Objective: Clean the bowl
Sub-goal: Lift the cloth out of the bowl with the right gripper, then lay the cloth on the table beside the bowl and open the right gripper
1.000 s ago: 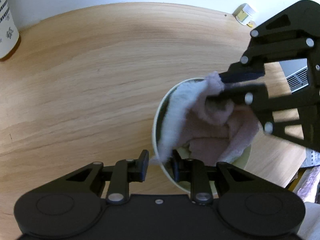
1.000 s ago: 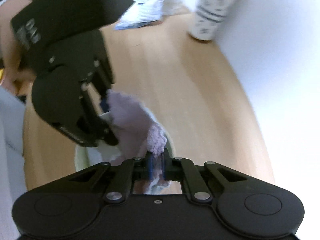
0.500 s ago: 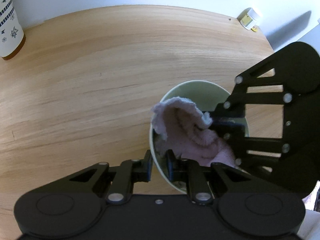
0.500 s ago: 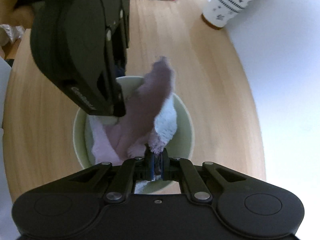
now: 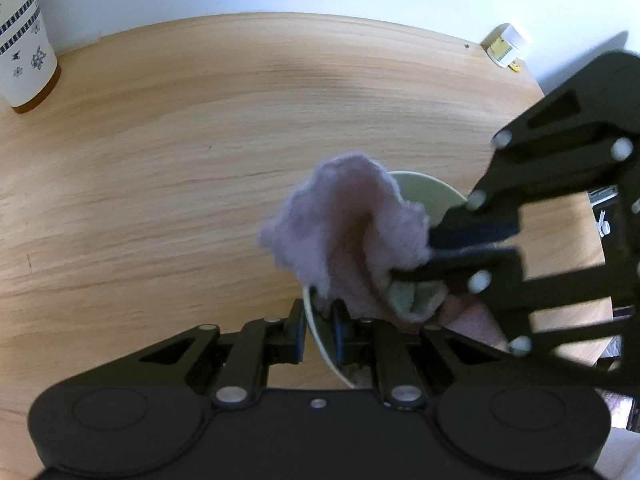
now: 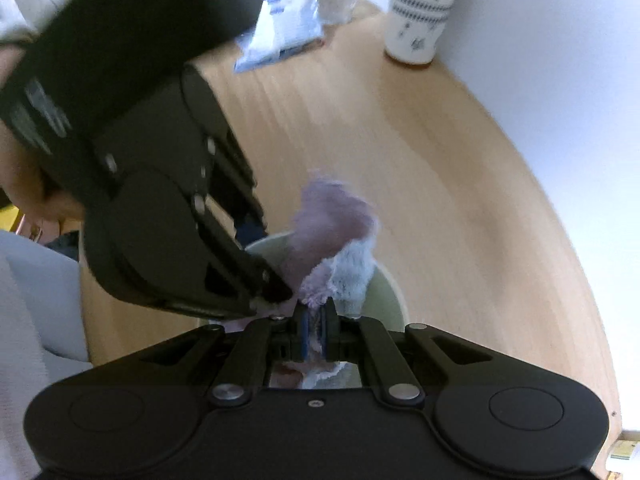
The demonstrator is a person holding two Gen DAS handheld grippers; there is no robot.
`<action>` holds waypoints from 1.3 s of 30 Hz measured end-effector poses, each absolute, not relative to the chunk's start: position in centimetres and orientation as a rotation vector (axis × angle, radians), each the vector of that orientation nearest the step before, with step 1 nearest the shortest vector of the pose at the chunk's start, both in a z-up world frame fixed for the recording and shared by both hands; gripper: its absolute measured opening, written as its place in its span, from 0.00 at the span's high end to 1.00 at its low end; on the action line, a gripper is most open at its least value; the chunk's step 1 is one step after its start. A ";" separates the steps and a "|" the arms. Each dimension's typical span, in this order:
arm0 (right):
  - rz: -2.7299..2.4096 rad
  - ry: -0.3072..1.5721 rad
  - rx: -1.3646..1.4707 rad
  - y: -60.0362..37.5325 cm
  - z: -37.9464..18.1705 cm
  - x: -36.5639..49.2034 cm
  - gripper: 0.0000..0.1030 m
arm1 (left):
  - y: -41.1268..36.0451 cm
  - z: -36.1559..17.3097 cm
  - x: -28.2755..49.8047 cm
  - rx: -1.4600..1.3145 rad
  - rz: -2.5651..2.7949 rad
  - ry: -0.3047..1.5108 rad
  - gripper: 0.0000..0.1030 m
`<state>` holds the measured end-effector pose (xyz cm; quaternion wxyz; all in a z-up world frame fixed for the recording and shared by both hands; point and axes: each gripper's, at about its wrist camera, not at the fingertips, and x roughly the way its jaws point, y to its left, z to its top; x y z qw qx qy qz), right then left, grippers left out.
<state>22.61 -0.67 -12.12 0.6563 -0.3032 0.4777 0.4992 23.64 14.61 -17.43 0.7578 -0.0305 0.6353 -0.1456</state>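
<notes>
Jaws of the left gripper (image 5: 318, 330) pinch the near rim of the pale green bowl (image 5: 436, 196) to steady it on the wooden surface (image 5: 180, 160). Those of the right gripper (image 6: 315, 334) are clamped on the lilac cloth (image 5: 344, 240), bunched inside for wiping.

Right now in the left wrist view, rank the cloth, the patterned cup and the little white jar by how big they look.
1. cloth, largest, though nearest the camera.
2. patterned cup, cut off by the frame edge.
3. white jar, smallest, and farthest away.
</notes>
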 end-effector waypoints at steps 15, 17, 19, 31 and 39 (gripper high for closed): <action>0.963 0.986 -0.511 -6.7 -5.9 21.5 0.94 | 13.5 -17.3 24.4 -0.121 -0.269 1.383 0.71; 0.933 0.957 -0.444 -8.5 -4.4 21.0 0.94 | 13.4 -17.1 24.3 -0.121 -0.255 1.387 0.57; 0.901 0.926 -0.379 -10.1 -2.9 21.0 0.94 | 13.3 -16.9 24.3 -0.120 -0.246 1.387 0.47; 0.636 0.851 -0.065 -16.6 -1.0 21.7 0.94 | 12.5 -14.6 23.8 -0.174 -0.247 1.336 0.02; 0.491 0.902 -0.014 -19.5 -4.8 21.4 0.94 | 11.1 -12.4 22.1 -0.171 -0.255 1.301 0.01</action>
